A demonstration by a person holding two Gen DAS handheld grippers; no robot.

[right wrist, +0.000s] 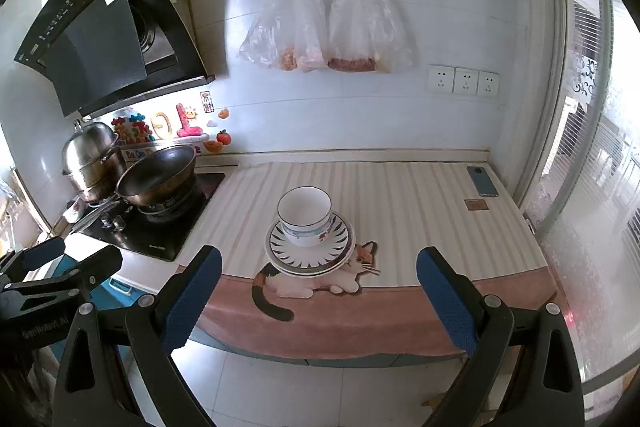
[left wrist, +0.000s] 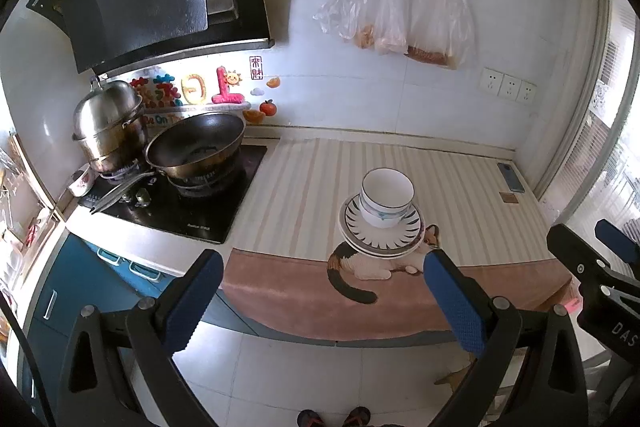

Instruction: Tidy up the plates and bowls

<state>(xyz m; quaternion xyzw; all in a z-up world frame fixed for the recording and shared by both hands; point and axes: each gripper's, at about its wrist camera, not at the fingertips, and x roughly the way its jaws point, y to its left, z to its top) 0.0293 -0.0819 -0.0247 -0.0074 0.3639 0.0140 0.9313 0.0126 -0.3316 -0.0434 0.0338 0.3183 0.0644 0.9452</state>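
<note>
With both the left gripper [left wrist: 320, 291] and right gripper [right wrist: 318, 291] spread empty, the bowl [right wrist: 305, 215] stacked on plates [right wrist: 310, 259] lies ahead, best approached level at the rim.

The bowl [right wrist: 305, 215] hides the plates' [right wrist: 310, 253] centres; their count under it cannot be told.

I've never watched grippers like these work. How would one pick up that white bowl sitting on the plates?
Probably by the rim. The white bowl stands upright, mouth open, on the stacked plates, so one finger could slip inside and one outside its wall. Coming from above at the near side looks best for the open right gripper; the plates below leave little room to grip lower.
</note>
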